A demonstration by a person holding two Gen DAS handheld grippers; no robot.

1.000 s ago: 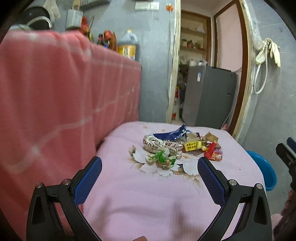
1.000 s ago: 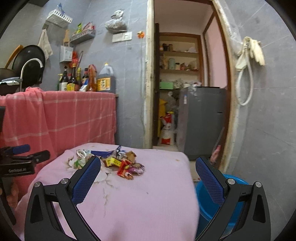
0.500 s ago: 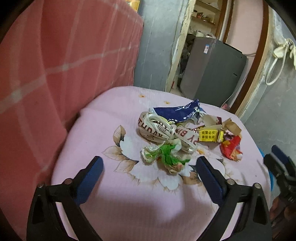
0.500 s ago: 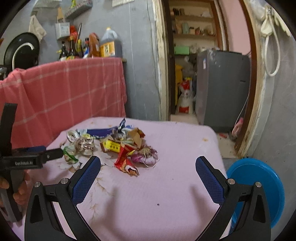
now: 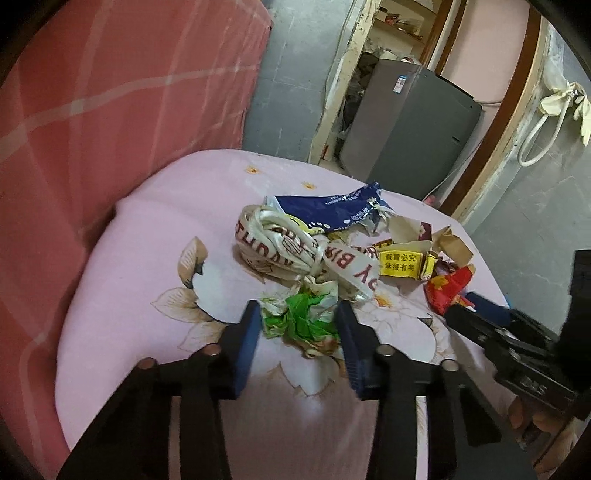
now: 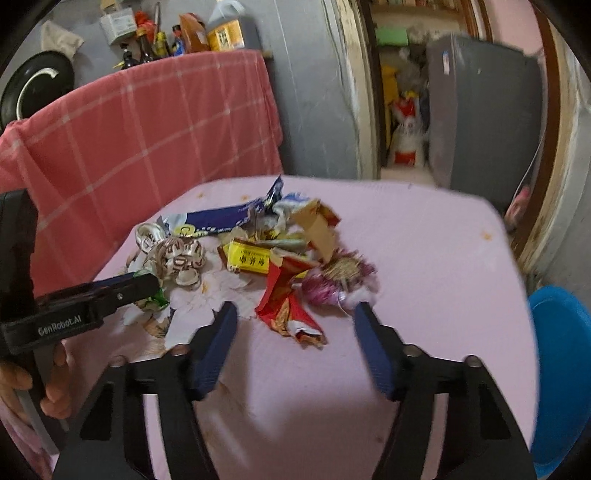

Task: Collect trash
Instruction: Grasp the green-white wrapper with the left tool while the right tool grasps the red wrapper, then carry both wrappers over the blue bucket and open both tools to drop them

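A pile of trash lies on the pink floral cloth (image 5: 155, 258): a green-and-white crumpled wrapper (image 5: 301, 319), a cream printed ribbon bundle (image 5: 284, 247), a blue packet (image 5: 328, 212), a yellow label box (image 5: 400, 262) and a red wrapper (image 6: 286, 302). My left gripper (image 5: 297, 325) has its pads on both sides of the green wrapper, touching it, jaws partly closed. My right gripper (image 6: 295, 325) is partly open with the red wrapper between its fingers, not gripped. A pink-gold foil wad (image 6: 341, 280) lies beside it.
A red checked cloth (image 5: 110, 92) hangs over a counter at the left. A blue basin (image 6: 561, 369) sits on the floor right of the table. A grey appliance (image 5: 410, 133) stands in the doorway behind. Bottles (image 6: 221, 29) stand on the counter.
Both grippers moved forward and down to the pile. The left jaws narrowed around the green wrapper. The right jaws narrowed around the red wrapper.
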